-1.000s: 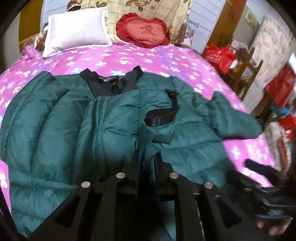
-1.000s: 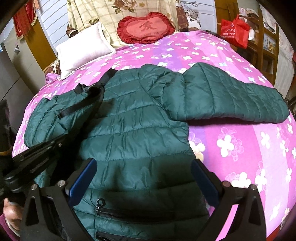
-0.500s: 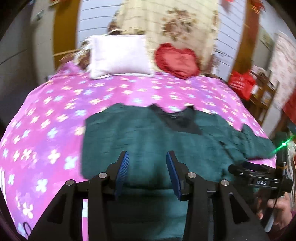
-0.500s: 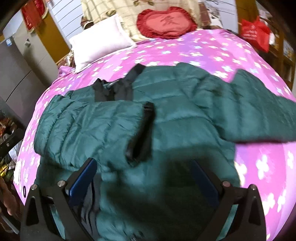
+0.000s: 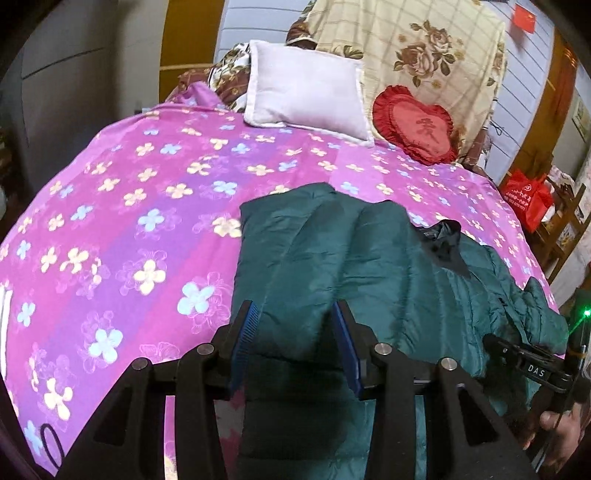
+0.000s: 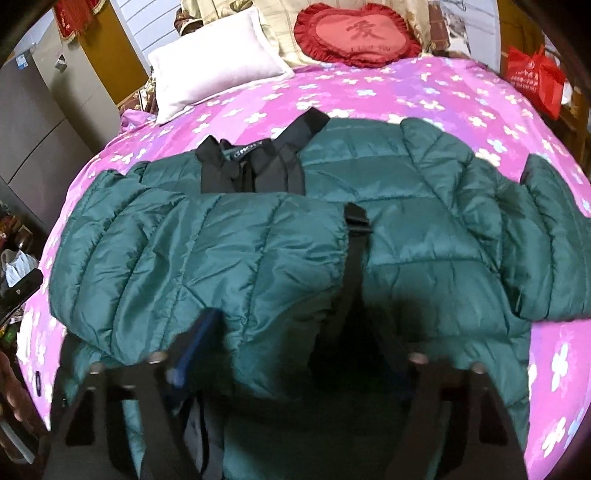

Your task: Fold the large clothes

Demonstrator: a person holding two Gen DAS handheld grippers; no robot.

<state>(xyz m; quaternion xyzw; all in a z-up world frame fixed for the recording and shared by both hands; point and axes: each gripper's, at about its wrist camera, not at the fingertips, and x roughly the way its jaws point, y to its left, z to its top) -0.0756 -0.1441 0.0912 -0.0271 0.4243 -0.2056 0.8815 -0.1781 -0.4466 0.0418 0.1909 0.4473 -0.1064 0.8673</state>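
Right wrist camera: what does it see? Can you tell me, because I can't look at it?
A big dark green puffy jacket lies spread on a pink flowered bedspread, one sleeve folded across its front and the other stretched out sideways. The right gripper hangs blurred over the jacket's near end. A white pillow and a red heart cushion sit behind.

Jacket (image 6: 406,236) on bedspread (image 5: 129,221); pillow (image 5: 306,96), heart cushion (image 5: 417,127) behind.
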